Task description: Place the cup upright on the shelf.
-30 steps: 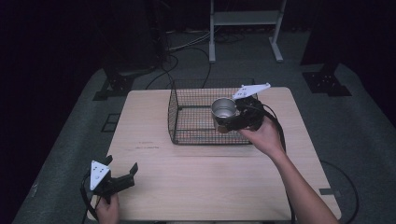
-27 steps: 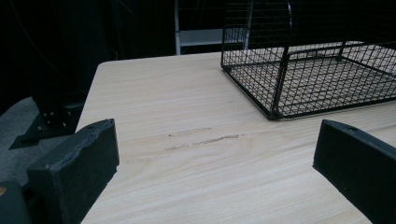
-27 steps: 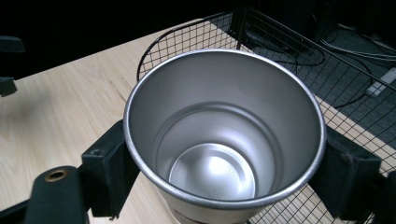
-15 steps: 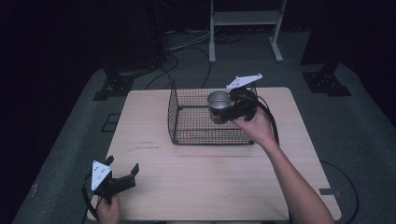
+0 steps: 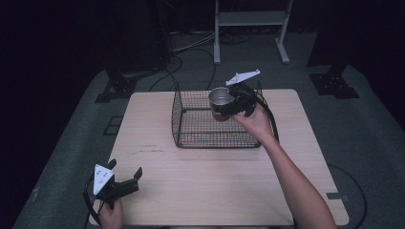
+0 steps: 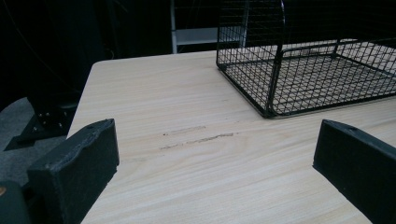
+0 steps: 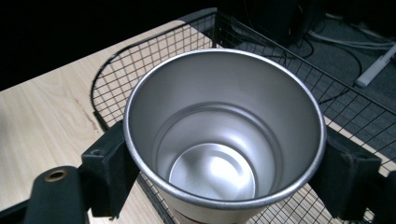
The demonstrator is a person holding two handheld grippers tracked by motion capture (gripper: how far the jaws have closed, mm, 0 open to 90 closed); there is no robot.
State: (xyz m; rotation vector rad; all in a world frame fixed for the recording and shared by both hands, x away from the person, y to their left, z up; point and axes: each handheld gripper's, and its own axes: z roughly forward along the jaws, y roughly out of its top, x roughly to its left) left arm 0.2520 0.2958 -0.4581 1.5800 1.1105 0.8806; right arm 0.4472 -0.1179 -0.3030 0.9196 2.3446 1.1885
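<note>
The metal cup (image 7: 224, 135) is hanging upright above the wire basket (image 5: 191, 125), toward the basket's one o'clock corner. The right gripper (image 5: 228, 102) is clamping it, one jaw pressing each side below the rim. At seven o'clock on the wooden table (image 5: 210, 181), the left gripper (image 5: 128, 175) is resting with jaws apart, holding nothing.

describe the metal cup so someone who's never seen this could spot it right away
Find the black wire basket at the far side of the wooden table. Above its right end the right gripper clamps the metal cup: the sole shiny, round, empty thing.
</note>
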